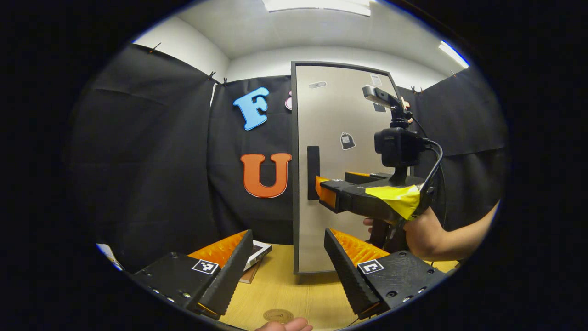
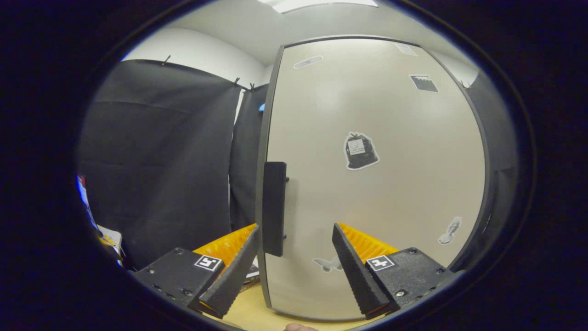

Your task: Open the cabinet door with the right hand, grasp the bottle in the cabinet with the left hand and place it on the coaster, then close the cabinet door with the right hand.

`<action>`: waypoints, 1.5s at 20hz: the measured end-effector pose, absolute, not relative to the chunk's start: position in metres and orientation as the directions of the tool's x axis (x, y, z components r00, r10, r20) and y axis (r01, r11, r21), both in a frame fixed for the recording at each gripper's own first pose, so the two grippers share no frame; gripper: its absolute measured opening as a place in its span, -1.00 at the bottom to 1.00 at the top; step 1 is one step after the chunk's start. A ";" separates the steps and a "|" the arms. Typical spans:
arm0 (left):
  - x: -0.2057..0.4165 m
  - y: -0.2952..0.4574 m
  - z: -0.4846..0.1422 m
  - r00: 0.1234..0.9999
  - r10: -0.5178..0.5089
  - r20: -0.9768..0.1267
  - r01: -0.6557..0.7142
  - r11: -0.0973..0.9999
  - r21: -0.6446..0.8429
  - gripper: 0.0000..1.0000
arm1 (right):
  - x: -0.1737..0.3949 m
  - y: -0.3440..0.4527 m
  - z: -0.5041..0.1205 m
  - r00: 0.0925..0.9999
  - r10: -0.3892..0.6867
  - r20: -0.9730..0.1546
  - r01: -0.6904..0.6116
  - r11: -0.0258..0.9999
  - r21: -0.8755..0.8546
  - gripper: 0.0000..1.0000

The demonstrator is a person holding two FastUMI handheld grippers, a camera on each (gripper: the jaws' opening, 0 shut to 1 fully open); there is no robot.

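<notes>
The cabinet door (image 2: 367, 184) stands shut, its handle (image 2: 274, 208) a dark vertical bar at the door's left edge, long axis upright. In the right gripper view the right claw (image 2: 294, 264) is released, jaws spread, with the handle directly ahead and slightly left of the gap, its lower end level with the finger ends. Contact is not made, as far as can be judged. The left gripper view confirms this: the right claw (image 1: 327, 191), carried by a hand (image 1: 425, 234), sits just beside the handle (image 1: 313, 172), approaching from the right.

The left claw (image 1: 287, 262) is also released and holds nothing; it hangs back over the bench (image 1: 294, 289), well apart from the door. The right hand is plainly the nearer.

The coaster (image 1: 278, 315) lies flat on the bench, bare. The bottle is presumably inside the closed cabinet; its contents cannot be verified. Some flat items (image 1: 257, 257) lie beside the cabinet base.

Judgement: the opening step is in hand and nothing is completed.
</notes>
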State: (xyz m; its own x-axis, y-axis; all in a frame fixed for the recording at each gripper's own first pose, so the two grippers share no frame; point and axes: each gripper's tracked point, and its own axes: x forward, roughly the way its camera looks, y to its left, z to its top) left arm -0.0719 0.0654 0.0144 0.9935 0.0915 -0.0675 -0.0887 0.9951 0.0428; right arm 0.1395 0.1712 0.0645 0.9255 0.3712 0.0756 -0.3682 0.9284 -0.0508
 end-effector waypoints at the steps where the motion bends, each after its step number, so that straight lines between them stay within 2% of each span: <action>1: -0.074 0.069 0.015 0.993 0.101 -0.068 -0.099 0.994 0.042 0.88 | 0.142 0.177 0.065 0.923 0.378 0.075 -0.375 0.925 -0.057 0.99; 4: -0.084 0.082 0.007 0.986 0.134 -0.101 -0.131 0.991 0.037 0.88 | 0.148 0.197 0.068 0.904 0.423 0.062 -0.418 0.905 -0.077 0.99; 8: -0.100 0.099 0.001 0.976 0.168 -0.141 -0.168 0.986 0.010 0.89 | 0.161 0.202 0.068 0.924 0.380 0.050 -0.373 0.921 -0.111 0.98; 9: -0.104 0.107 0.002 0.971 0.191 -0.141 -0.190 0.981 0.021 0.88 | 0.166 0.204 0.068 0.927 0.374 0.044 -0.367 0.924 -0.109 0.89; 10: -0.108 0.114 0.000 0.968 0.209 -0.139 -0.207 0.978 0.026 0.88 | 0.168 0.204 0.066 0.928 0.371 0.034 -0.364 0.923 -0.126 0.65; 11: -0.111 0.118 -0.001 0.966 0.220 -0.136 -0.219 0.976 0.024 0.89 | 0.168 0.212 0.064 0.924 0.382 0.027 -0.375 0.916 -0.140 0.51; 12: -0.113 0.118 -0.003 0.964 0.226 -0.140 -0.226 0.974 0.020 0.90 | 0.171 0.215 0.063 0.932 0.361 0.022 -0.354 0.922 -0.158 0.14; 14: -0.119 0.122 -0.006 0.962 0.227 -0.152 -0.228 0.974 0.010 0.90 | 0.171 0.211 0.064 0.955 0.296 0.033 -0.286 0.941 -0.181 -0.29; 21: -0.139 0.141 -0.025 0.964 0.187 -0.187 -0.198 0.979 -0.038 0.90 | 0.170 0.213 0.061 0.962 0.271 -0.041 -0.274 0.954 -0.123 -0.54; 24: -0.147 0.144 -0.037 0.964 0.142 -0.226 -0.162 0.984 -0.070 0.90 | 0.165 0.213 0.061 0.961 0.268 -0.064 -0.273 0.956 -0.108 -0.51; 30: -0.154 0.147 -0.035 0.970 0.078 -0.230 -0.103 0.990 -0.097 0.89 | 0.141 0.214 0.063 0.954 0.290 -0.078 -0.295 0.953 -0.073 -0.53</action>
